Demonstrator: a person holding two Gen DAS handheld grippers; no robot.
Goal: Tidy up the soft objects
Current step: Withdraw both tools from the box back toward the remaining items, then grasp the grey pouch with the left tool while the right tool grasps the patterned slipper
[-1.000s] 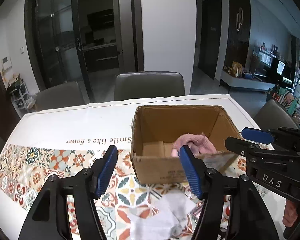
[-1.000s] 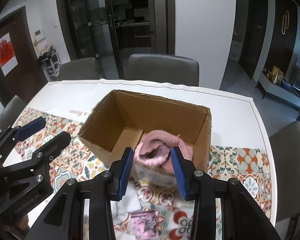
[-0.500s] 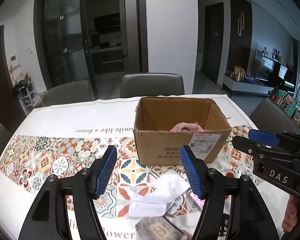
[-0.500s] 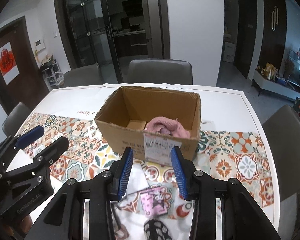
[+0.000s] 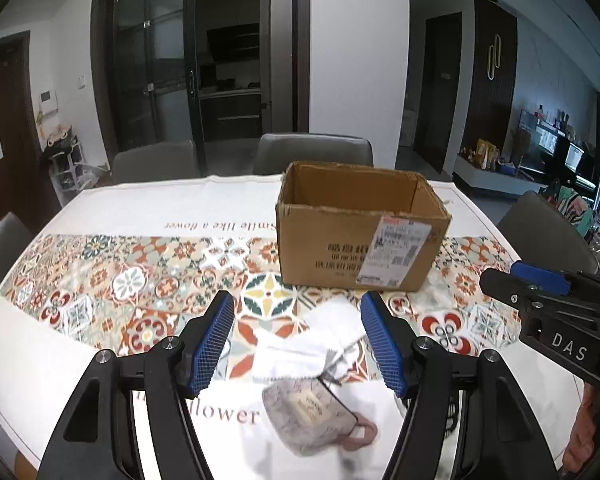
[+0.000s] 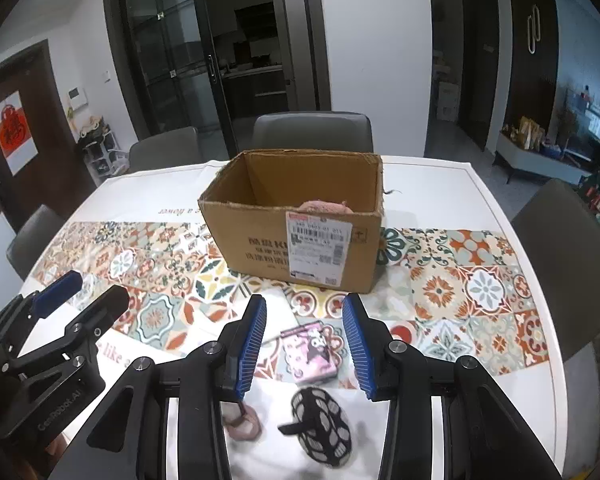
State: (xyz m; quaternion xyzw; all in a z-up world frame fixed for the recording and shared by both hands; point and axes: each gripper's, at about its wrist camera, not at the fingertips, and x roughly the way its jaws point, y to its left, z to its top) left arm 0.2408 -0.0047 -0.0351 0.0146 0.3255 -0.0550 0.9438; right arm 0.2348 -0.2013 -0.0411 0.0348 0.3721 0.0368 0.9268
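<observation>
both claws, left gripper (image 5: 296,344) and right gripper (image 6: 304,340), gape empty; pink knit (image 6: 326,206) lies inside cardboard box (image 6: 296,248), while grey pouch (image 5: 310,416), white cloth (image 5: 312,344), pink packet (image 6: 310,350) wait in front.

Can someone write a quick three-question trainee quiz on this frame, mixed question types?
1. True or false: the left gripper is clamped on the white cloth.
2. What shows over the rim of the cardboard box? A) pink knit item B) black patterned pouch C) nothing
3. Fill in: the pink printed packet lies on the table between the fingers of the ____ gripper.

Key: 1 false, both grippers are open and empty. 2 A, the pink knit item. 3 right.
</observation>
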